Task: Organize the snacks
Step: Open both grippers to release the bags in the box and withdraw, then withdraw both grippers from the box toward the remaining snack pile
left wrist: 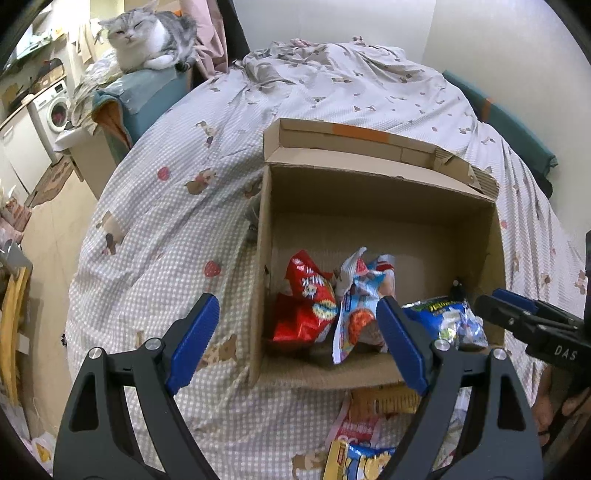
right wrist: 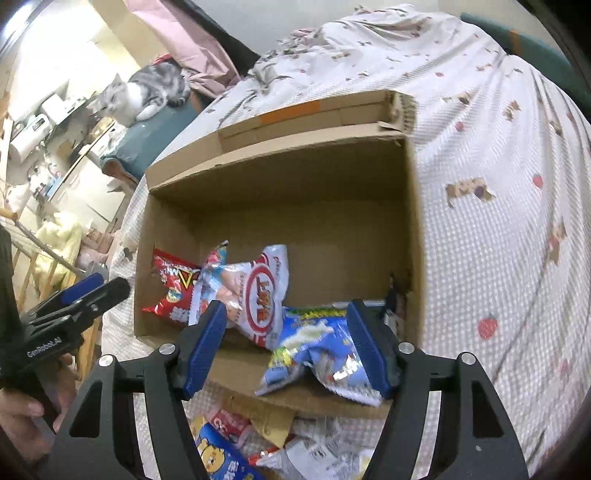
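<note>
An open cardboard box [left wrist: 258, 295] [right wrist: 413, 229] stands on the bed. Inside lie a red snack bag [left wrist: 306, 306] [right wrist: 173, 291], a white and blue bag [left wrist: 354, 295] [right wrist: 258, 295] and a light blue bag [left wrist: 450, 321] [right wrist: 317, 347] at the front right corner. My left gripper [left wrist: 297, 297] hangs open over the box's near left corner with nothing between its fingers. My right gripper [right wrist: 287, 303] stands open above the light blue bag, which rests by its right finger [right wrist: 369, 343] and is not pinched. Each gripper shows in the other's view: right [left wrist: 517, 314], left [right wrist: 81, 295].
Several loose snack packs lie on the checked bedspread [left wrist: 166, 240] in front of the box, among them a yellow and blue bag [left wrist: 362, 461] [right wrist: 218, 458]. A grey and white cat [left wrist: 147, 33] [right wrist: 144, 92] lies on a blue stand left of the bed. A person's hand [right wrist: 22, 417] grips the left handle.
</note>
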Tool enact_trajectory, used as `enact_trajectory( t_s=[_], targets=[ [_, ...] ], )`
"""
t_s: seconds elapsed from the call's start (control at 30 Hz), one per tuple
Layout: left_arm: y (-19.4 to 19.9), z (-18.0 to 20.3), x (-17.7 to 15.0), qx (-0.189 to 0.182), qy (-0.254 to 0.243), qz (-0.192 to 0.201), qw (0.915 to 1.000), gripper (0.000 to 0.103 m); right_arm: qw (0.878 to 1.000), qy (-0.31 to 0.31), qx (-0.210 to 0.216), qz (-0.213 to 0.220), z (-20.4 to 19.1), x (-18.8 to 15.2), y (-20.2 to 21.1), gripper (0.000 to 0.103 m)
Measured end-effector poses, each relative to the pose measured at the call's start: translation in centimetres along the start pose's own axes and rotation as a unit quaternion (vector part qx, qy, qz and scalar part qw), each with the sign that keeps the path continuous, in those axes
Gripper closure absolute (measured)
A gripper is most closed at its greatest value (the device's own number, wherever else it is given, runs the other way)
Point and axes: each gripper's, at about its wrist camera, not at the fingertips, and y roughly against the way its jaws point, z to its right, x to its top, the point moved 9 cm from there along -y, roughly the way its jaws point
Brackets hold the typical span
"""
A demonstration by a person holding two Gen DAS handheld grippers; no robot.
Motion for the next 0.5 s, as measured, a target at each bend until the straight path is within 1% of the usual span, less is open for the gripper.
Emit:
enact_trajectory(
  t_s=[0.07, 0.23, 0.37, 0.5],
  targets=[
    [0.5, -0.3, -0.4, 0.003, 0.001, -0.001, 1.0000, 0.018, 1.000, -0.006, 0.002, 0.001, 0.0, -0.6, 0.8, 0.033],
    [1.5, -1.8, -2.7, -0.003, 0.034, -0.021, 0.9992, 0.018, 1.000, -0.010, 0.009, 0.010, -0.2, -2.0, 3.2, 0.033],
    [2.5, -2.8, -4.5, -0.001, 0.045, -0.029, 0.9986, 0.018, 0.999, -0.036, 0.021, 0.026, 0.1, -3.7, 5.8, 0.033],
    [3.5, -3.6, -6.2, -0.006, 0.060, -0.038, 0.9975, 0.018, 0.998, -0.061, 0.023, 0.024, 0.9, -6.1, 7.7, 0.033]
  ],
)
